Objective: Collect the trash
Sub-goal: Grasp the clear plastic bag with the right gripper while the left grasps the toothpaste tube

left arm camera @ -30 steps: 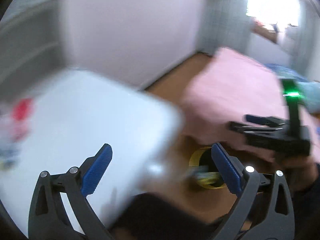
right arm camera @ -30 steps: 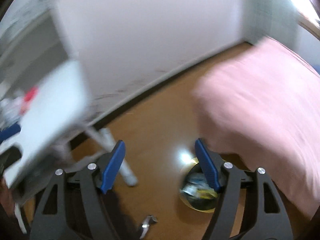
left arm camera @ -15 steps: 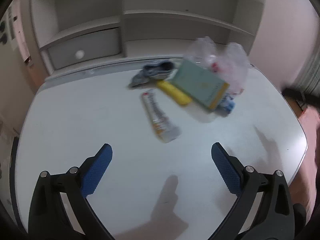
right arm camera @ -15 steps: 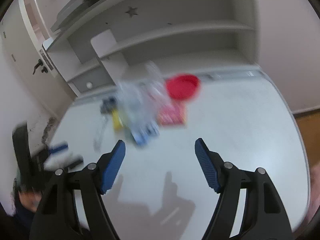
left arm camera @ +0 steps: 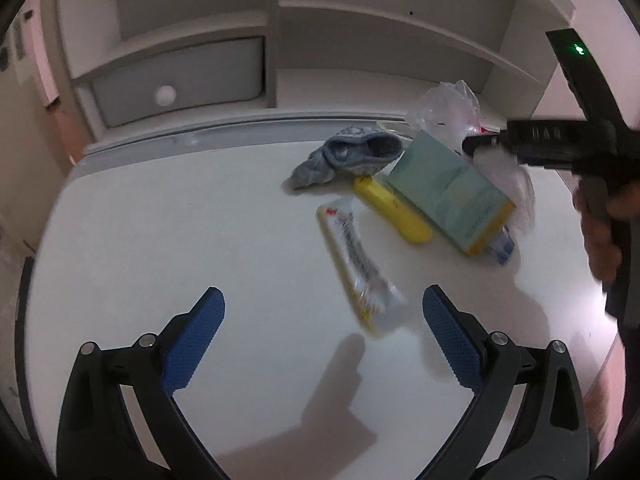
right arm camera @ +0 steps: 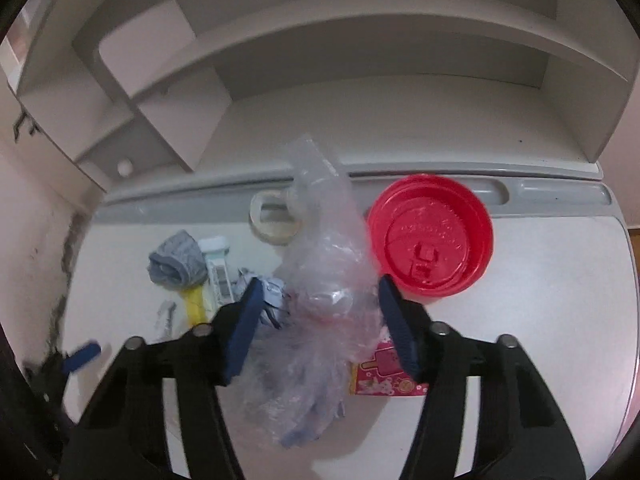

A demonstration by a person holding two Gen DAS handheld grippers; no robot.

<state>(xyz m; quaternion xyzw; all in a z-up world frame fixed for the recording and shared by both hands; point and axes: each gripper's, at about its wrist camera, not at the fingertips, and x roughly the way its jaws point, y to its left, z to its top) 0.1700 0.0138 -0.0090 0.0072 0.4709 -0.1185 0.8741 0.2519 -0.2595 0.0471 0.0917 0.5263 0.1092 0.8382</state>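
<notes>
My left gripper [left arm camera: 322, 322] hangs with its blue-padded jaws spread wide over the white desk top [left arm camera: 160, 240], nothing between them; just ahead of it lies a long white and yellow snack wrapper [left arm camera: 356, 264]. Beyond that sit a yellow oblong packet [left arm camera: 394, 208], a pale green cardboard box with a yellow end [left arm camera: 448, 188] and a crumpled grey-blue sock [left arm camera: 344, 158], the three crowded close together. My right gripper [right arm camera: 320, 326] straddles a crumpled clear plastic bag [right arm camera: 324, 280], one pad on either side of it; the jaws are still parted and I cannot tell whether the pads actually touch the plastic. Just right of the bag lies a round red plastic cup lid [right arm camera: 430, 238], and under the right pad a pink printed wrapper [right arm camera: 380, 376] lies flat on the desk. Behind the bag, near the desk's back edge, rests a roll of pale tape [right arm camera: 272, 220].
</notes>
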